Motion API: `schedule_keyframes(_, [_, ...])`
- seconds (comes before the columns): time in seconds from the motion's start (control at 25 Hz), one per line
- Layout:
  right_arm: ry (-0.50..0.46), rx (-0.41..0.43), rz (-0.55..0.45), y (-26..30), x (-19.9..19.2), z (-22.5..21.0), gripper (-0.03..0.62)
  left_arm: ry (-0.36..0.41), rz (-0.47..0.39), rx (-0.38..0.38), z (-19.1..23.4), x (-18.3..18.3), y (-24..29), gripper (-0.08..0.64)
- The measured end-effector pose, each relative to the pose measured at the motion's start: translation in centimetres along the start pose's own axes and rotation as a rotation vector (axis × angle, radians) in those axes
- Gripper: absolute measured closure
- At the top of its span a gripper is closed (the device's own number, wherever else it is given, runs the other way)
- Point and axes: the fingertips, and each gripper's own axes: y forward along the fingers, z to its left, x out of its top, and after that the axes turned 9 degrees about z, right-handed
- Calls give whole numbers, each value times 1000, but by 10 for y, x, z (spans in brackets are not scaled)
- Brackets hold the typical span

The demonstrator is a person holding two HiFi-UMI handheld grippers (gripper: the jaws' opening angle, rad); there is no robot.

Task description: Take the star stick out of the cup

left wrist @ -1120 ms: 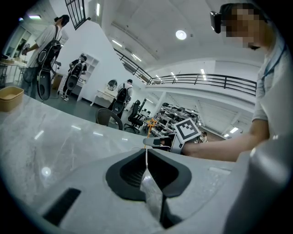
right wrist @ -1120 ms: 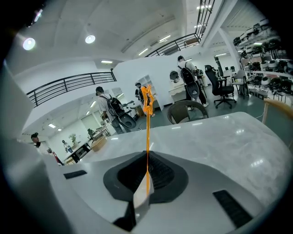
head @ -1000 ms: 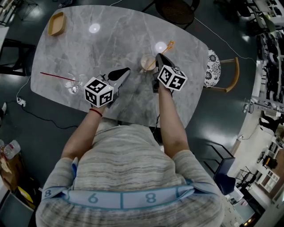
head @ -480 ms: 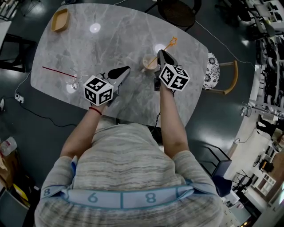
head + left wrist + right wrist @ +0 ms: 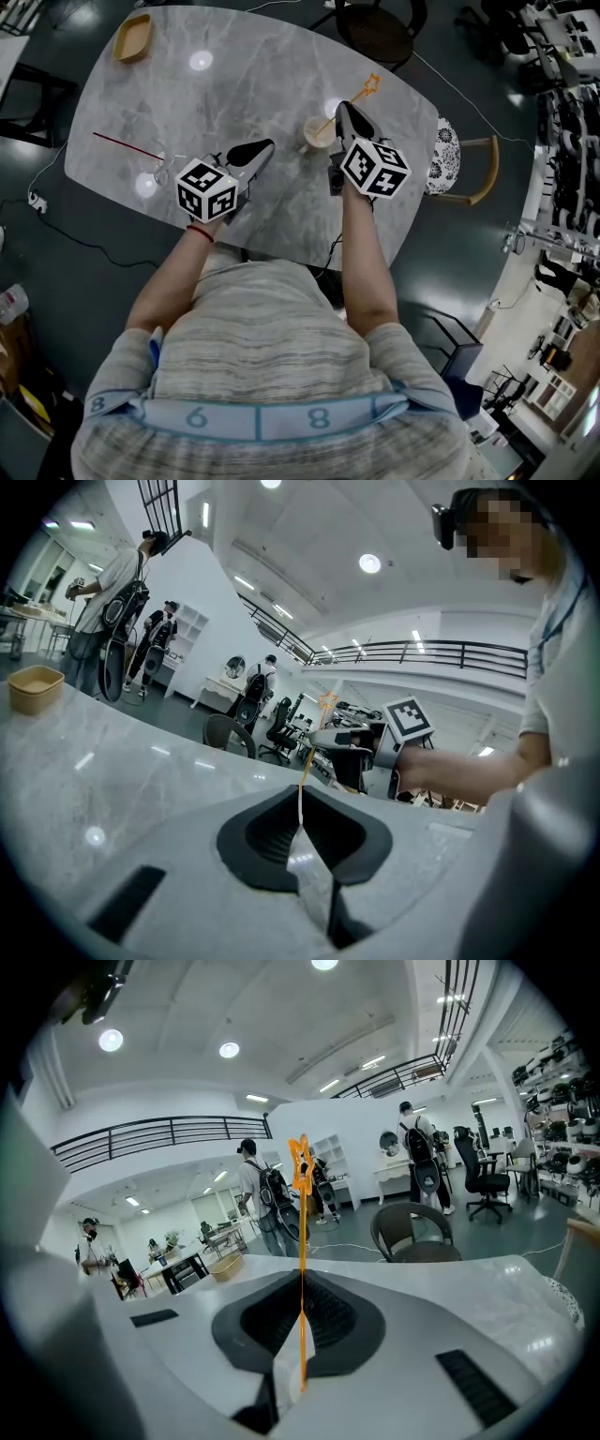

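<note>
The right gripper (image 5: 345,111) is up and away to the right of where it was a second ago, and the orange star on top of the stick has climbed with it. The left gripper (image 5: 266,146) is right where it was, low over the grey marble table (image 5: 234,84).

In the right gripper view the right gripper (image 5: 302,1281) has its jaws clamped on the thin orange star-topped stick (image 5: 302,1241), which runs straight up between them with the star well above the tips and a short length showing below the grip.

From the head view, the stick (image 5: 353,99) slants up and to the right past the jaws. Its lower end points down at the small beige cup (image 5: 312,137), which stands just left of those jaws. Whether the end has cleared the rim, I can't tell.

Over to the left gripper (image 5: 300,797): jaws together, nothing held. Straight ahead of them the orange stick (image 5: 315,742) shows in the other gripper's grip.

Other containers: a clear glass (image 5: 157,174) sits off to the left of the left jaws with a thin red stick (image 5: 127,145) leaning out of it, away from the jaws. A tan wooden bowl (image 5: 134,39) sits far beyond them at the table's corner.
</note>
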Motion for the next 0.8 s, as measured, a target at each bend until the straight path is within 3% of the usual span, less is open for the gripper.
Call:
schedule_keyframes(0.36, [16, 93, 55, -10, -2, 34, 578, -1, -20, 10, -3, 1, -8, 543])
schedule_keyframes(0.8, [28, 190, 289, 19, -77, 67, 578, -21, -16, 35, 4, -9, -16, 543])
